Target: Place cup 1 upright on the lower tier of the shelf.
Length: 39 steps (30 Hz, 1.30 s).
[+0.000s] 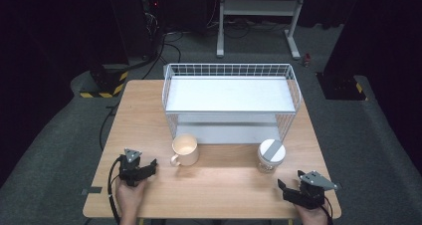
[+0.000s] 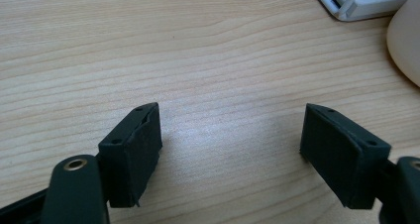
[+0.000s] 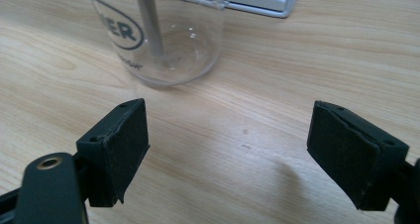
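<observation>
We hold left gripper (image 1: 149,166) wide, empty, mug (image 1: 185,151) at its 1 o'clock. Right gripper (image 1: 284,186) wide, empty, lidded jar (image 1: 270,156) at 11, likely lined up for grasp; rack (image 1: 229,71) beyond.

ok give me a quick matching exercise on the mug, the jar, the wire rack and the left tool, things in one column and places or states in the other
Things:
1. mug
2. jar
3. wire rack
4. left tool

Places or states:
A. open with nothing between the jaws
B. clear, with a grey lid
C. cream, with its handle toward the left tool
D. white, at the far side of the table

Pairs: 1-C, 2-B, 3-D, 4-A
</observation>
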### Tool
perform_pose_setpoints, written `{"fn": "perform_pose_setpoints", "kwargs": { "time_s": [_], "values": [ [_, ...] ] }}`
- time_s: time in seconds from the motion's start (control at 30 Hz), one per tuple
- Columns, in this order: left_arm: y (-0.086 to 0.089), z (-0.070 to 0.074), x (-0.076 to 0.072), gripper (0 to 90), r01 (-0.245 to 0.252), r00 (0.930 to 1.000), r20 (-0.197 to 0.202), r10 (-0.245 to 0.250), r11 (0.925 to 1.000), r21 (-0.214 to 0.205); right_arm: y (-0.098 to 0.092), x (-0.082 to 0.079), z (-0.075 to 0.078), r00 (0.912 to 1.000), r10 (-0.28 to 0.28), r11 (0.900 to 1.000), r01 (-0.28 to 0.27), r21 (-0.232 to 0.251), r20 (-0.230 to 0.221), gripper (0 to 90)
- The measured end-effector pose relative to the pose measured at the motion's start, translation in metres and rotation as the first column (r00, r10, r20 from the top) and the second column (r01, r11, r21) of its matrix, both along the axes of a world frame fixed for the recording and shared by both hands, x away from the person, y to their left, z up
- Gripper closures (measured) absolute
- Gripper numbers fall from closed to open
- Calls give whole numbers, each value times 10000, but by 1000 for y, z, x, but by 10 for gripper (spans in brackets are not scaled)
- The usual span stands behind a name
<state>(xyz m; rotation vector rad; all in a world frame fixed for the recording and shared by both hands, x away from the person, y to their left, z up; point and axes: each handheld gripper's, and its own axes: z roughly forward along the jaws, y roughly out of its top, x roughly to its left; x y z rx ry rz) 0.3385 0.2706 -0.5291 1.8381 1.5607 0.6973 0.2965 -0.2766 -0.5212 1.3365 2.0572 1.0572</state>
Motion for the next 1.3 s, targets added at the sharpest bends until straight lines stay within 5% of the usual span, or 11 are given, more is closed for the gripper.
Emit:
{"fn": "perform_pose_setpoints", "kwargs": {
  "time_s": [0.57, 1.3],
  "values": [
    [0, 0, 0, 240, 3, 10000, 15, -3, 10000, 19, 23, 2, 7, 9980, 531, 9986, -532, 9, 334, 130],
    [0, 0, 1, 238, 39, 10000, -25, -39, 10000, 16, 47, 37, 12, 9967, 523, 9986, -516, -121, 620, 99]
  ]
}}
